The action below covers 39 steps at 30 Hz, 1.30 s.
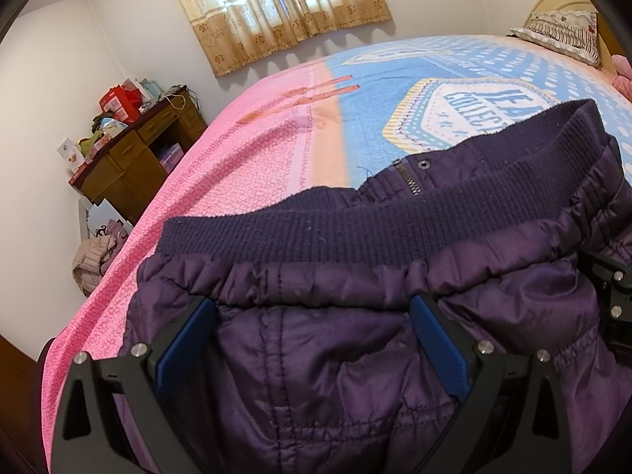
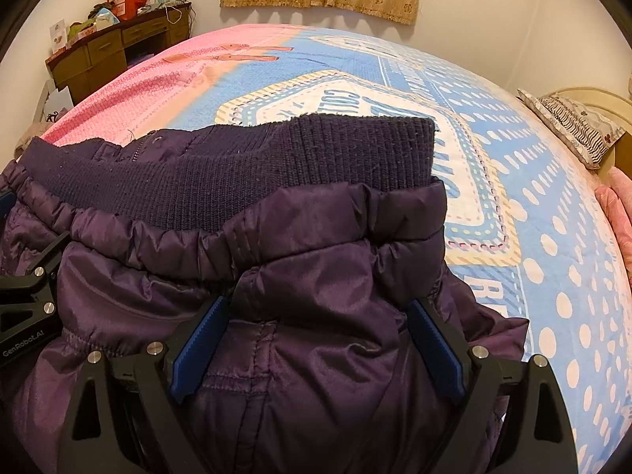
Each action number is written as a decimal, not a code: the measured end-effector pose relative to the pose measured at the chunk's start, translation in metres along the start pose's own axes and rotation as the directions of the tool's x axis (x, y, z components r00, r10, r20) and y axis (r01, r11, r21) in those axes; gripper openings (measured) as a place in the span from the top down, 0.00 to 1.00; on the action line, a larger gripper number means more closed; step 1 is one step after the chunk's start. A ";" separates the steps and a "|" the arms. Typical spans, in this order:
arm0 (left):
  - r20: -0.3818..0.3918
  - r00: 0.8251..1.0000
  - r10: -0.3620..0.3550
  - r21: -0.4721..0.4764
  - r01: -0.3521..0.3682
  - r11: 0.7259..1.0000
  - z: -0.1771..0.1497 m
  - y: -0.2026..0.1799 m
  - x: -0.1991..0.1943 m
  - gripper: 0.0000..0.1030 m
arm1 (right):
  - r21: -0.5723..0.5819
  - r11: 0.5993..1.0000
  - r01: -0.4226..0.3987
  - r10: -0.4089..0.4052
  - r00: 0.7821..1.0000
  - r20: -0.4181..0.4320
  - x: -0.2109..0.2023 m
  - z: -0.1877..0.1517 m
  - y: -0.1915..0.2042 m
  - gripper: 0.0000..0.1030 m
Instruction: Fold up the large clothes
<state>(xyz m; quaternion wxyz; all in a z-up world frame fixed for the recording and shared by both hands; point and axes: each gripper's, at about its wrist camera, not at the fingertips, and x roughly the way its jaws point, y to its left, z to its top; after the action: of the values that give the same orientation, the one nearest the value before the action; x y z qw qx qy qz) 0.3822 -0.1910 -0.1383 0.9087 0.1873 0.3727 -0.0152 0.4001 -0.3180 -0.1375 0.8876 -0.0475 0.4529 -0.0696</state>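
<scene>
Big bed filling both views, pink on the near-left side, blue with a dotted badge print across the middle. Good broad, flat surface for laying out a bulky garment. Curtains at the far wall, cluttered wooden desk off to the left, pillow at the headboard end.

On top of it, nearest the cameras: purple padded jacket, puffy and quilted, spread across the near part of the bed, over the pink side and reaching onto the blue. Dark ribbed knit band forming the far edge, with a zipper end and a snap peeking behind it, so probably two layers already stacked there.

Left gripper spread wide, blue pads either side of a bulge of quilted cloth just below the gathered seam. Cloth sits between the fingers, but a real pinch? No, jaws too far apart for that. Right gripper the same story: parted wide, padded fabric mounded between the pads near the jacket's right edge. Both side by side along one line, each visible at the edge of the other's view. Sensible spacing for taking a wide edge evenly, so no sagging middle.

Likely stage: positioned for a grab, fold not yet carried over. Slippery shell, thick fill, so a deep bite needed.
</scene>
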 end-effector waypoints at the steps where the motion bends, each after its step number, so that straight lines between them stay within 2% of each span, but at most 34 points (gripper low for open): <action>1: 0.000 1.000 0.001 0.001 -0.001 1.000 0.000 0.000 0.000 0.01 | -0.001 1.000 0.003 -0.003 1.000 0.002 0.000 0.000 0.001 0.11; 14: 0.010 1.000 0.010 0.003 -0.010 1.000 0.002 0.001 -0.003 0.00 | -0.009 1.000 0.025 -0.025 1.000 0.012 -0.005 -0.003 0.005 0.11; 17: 0.001 0.998 -0.064 -0.034 0.064 0.997 0.006 0.019 -0.016 0.02 | 0.002 0.999 0.037 -0.037 0.999 -0.009 -0.023 0.003 0.001 0.10; 18: 0.010 0.995 -0.099 -0.053 0.099 0.994 0.007 0.028 -0.024 0.02 | 0.015 0.998 0.056 -0.056 0.998 0.013 -0.032 0.004 0.000 0.10; 19: 0.047 0.990 -0.131 -0.075 0.134 0.988 0.006 0.041 -0.038 0.02 | 0.056 0.996 0.064 -0.068 0.995 0.072 -0.051 0.005 0.000 0.10; 21: 0.119 0.987 -0.107 -0.096 0.118 0.988 0.004 0.064 -0.059 0.00 | 0.108 0.994 0.017 -0.033 0.988 0.152 -0.079 0.009 0.009 0.09; 23: 0.183 0.981 -0.060 -0.143 0.087 0.986 0.000 0.091 -0.070 0.00 | 0.088 0.993 -0.074 0.059 0.984 0.168 -0.087 0.014 0.026 0.09; 24: 0.185 0.982 -0.038 -0.169 0.070 0.983 -0.002 0.101 -0.069 0.00 | 0.062 0.990 -0.128 0.117 0.981 0.152 -0.085 0.016 0.041 0.09; 26: 0.141 0.990 -0.021 -0.232 0.053 0.971 -0.009 0.119 -0.052 0.00 | 0.021 0.988 -0.152 0.148 0.980 0.135 -0.073 0.017 0.060 0.09; 28: 0.073 0.997 -0.025 -0.274 0.044 0.961 -0.018 0.126 -0.029 0.00 | -0.001 0.994 -0.111 0.111 0.990 0.090 -0.046 0.011 0.072 0.09; 29: 0.017 1.000 -0.026 -0.282 0.030 0.959 -0.026 0.124 -0.012 0.00 | 0.014 0.991 -0.134 0.132 0.988 0.075 -0.035 0.005 0.071 0.09; 30: -0.006 0.999 -0.036 -0.281 0.033 0.959 -0.031 0.123 -0.002 0.00 | 0.042 0.985 -0.166 0.162 0.983 0.086 -0.026 -0.002 0.065 0.07; 32: 0.008 0.997 -0.070 -0.297 0.070 0.952 -0.037 0.124 0.006 0.00 | 0.052 0.983 -0.178 0.172 0.980 0.095 -0.025 -0.004 0.062 0.06; 37: -0.007 0.999 -0.035 -0.278 0.032 0.960 -0.032 0.117 0.017 0.00 | 0.050 0.985 -0.167 0.161 0.982 0.099 -0.021 -0.007 0.065 0.05; 39: -0.012 0.999 -0.042 -0.276 0.037 0.960 -0.031 0.117 0.019 0.00 | 0.050 0.985 -0.168 0.162 0.981 0.104 -0.022 -0.008 0.066 0.05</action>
<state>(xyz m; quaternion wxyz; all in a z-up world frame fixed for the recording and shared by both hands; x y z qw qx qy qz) 0.3946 -0.0694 -0.1331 0.9222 0.0517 0.3828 0.0203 0.3857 -0.2497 -0.1342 0.9127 0.0130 0.4084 -0.0066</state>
